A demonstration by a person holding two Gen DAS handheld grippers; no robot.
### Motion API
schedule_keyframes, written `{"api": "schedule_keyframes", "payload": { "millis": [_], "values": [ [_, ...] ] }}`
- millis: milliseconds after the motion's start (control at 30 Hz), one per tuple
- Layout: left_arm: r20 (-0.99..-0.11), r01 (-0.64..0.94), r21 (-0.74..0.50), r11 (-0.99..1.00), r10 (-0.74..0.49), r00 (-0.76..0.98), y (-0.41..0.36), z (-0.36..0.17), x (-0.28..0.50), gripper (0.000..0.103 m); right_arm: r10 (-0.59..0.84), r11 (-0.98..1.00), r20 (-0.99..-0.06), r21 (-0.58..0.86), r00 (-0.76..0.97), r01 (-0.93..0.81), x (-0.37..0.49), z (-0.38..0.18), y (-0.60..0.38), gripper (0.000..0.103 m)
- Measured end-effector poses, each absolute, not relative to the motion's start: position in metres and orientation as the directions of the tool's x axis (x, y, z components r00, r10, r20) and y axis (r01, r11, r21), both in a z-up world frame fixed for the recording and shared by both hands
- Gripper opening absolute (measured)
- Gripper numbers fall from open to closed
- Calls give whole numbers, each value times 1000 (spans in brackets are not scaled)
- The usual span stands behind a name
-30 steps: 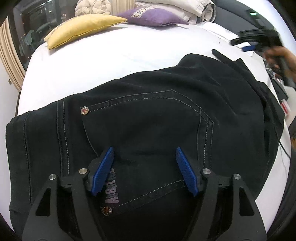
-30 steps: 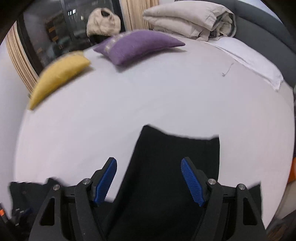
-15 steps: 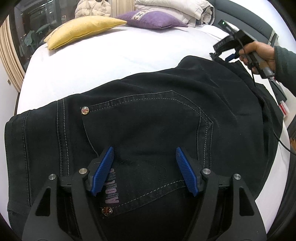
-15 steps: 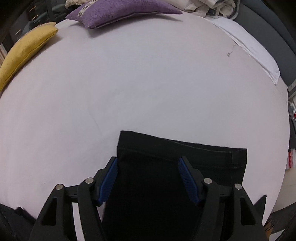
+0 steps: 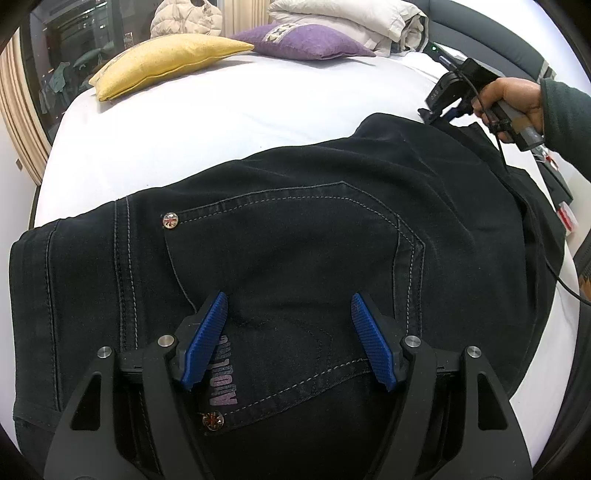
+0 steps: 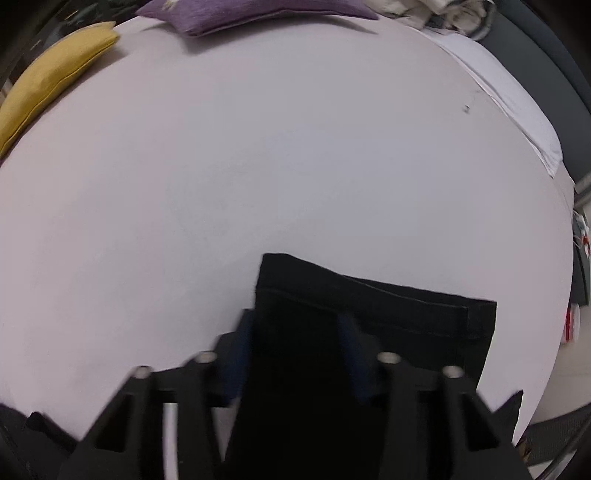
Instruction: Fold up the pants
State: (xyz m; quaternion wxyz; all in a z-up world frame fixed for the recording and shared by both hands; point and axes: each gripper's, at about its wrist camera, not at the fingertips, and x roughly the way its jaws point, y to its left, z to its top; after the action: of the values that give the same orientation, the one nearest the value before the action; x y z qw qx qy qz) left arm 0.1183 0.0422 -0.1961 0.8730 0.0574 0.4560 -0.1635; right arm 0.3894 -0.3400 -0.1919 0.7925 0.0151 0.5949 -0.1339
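Note:
Black jeans lie flat on the white bed, back pocket up, waistband at the left. My left gripper is open, its blue fingers resting over the back pocket. My right gripper is at the leg hem; its fingers are blurred and stand closer together around the cuff's left part, and whether they pinch the cloth is unclear. In the left wrist view the right gripper sits low at the jeans' far end, held by a hand.
A yellow pillow and a purple pillow lie at the bed's far side, with a folded beige duvet behind. The bed's right edge drops to dark furniture. A cable trails from the right gripper.
The right gripper has moved forward and down onto the leg hem and its fingers have narrowed around the cuff. The left gripper has not moved.

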Motion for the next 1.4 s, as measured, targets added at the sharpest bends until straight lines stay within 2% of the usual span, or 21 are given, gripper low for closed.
{"api": "schedule_keyframes", "payload": {
  "millis": [67,133,333,500,633,800,1000,1300,1400],
  "values": [
    [-815,338,-48,940,-232,531,42,-196,118,69,-154,965,-951,-86,269,248,387,-188,-347,15],
    [-815,338,-46,940,-231,531,43,-197,118,69,-143,962,-944,-62,297,267,382,-181,-356,12],
    [-817,336,-40,941,-225,531,42,-195,118,69,-57,930,-873,131,485,344,327,-138,-396,10],
    [-819,332,-28,943,-212,533,39,-194,119,69,-66,860,-778,273,625,430,238,-116,-453,9],
    [-820,320,-31,947,-207,534,39,-192,121,69,-103,768,-719,382,688,515,160,-117,-503,9],
    [-829,288,-32,957,-187,527,37,-191,125,73,-124,616,-724,480,678,625,69,-159,-541,9],
    [-847,248,-25,968,-152,509,32,-189,130,79,-127,543,-740,505,660,671,31,-209,-539,8],
    [-852,221,-25,975,-137,505,31,-189,133,81,-159,546,-681,542,715,638,3,-190,-545,7],
    [-848,222,-20,975,-134,513,31,-190,133,82,-151,514,-701,547,697,661,-4,-201,-554,6]
  ]
}}
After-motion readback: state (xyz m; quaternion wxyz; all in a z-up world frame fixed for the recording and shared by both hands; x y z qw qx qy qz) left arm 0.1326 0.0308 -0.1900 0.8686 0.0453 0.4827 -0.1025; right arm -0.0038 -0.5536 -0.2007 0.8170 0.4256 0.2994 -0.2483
